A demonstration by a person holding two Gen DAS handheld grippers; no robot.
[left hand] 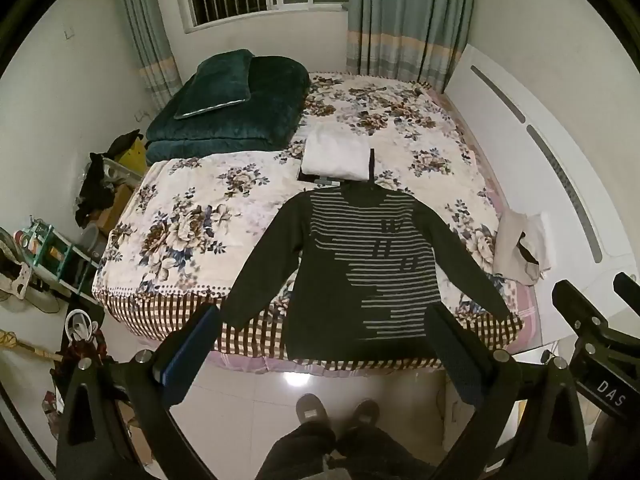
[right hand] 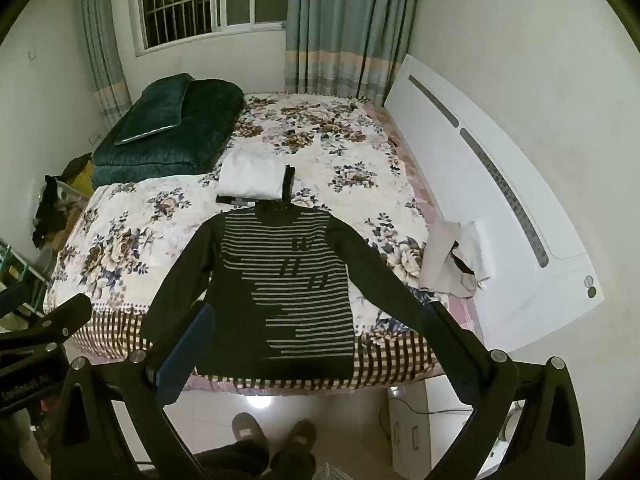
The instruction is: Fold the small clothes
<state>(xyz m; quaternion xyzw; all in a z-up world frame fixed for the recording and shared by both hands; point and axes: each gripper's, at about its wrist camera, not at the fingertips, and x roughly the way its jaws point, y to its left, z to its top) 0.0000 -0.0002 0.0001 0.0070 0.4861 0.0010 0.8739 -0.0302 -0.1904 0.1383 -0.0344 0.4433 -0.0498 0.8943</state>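
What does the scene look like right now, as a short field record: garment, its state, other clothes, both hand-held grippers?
garment: dark striped sweater
state: spread flat, sleeves out, hem at the bed's near edge, unfolded
folded pile: white folded garment beyond the collar
unfolded pile: beige clothes by the headboard
left hand-held gripper: open, above the floor, holding nothing
right hand-held gripper: open, holding nothing
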